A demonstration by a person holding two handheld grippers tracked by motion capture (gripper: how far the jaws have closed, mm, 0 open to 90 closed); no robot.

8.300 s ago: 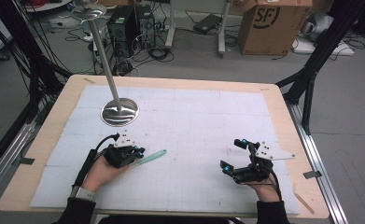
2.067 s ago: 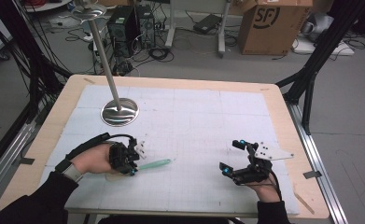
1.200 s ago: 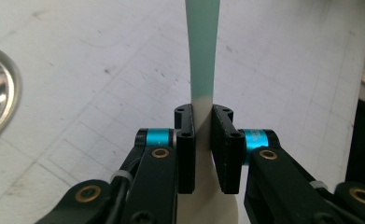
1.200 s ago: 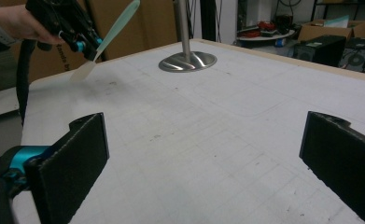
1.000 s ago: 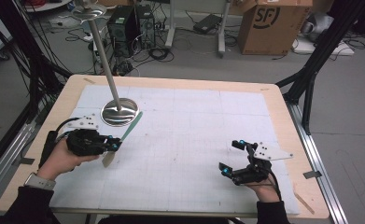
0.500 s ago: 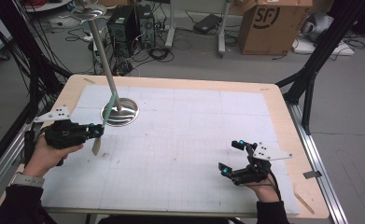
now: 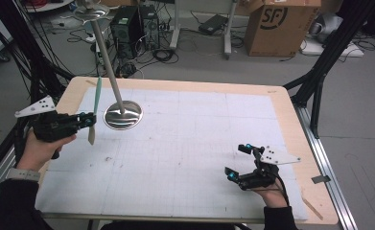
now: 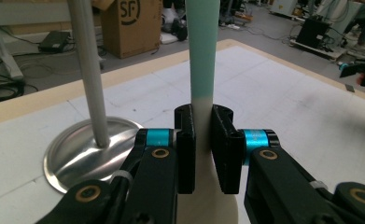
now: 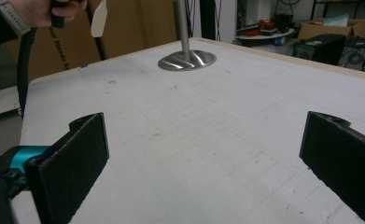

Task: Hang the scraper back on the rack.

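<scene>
held upright above the left edge of the white gridded mat (image 7: 185, 143): a slim utensil with a mint-green upper part and a cream lower part (image 7: 94, 114), clenched at its cream section between the black jaws of the left gripper (image 7: 86, 120). seen along those jaws in the left gripper view, green shaft (image 8: 202, 46) rising straight out of the top of the frame, cream part widening below the pads. just beside it, toward the mat's centre, a round polished steel base with a slanted grey pole (image 7: 122, 114), resting on the mat, not touching the utensil. near the front right corner, right gripper (image 7: 238, 163) low over the mat, jaws spread wide with nothing between them. wooden table rim (image 7: 290, 124) around the mat. beyond the table, a brown cardboard box (image 7: 276, 21) on the floor.
</scene>
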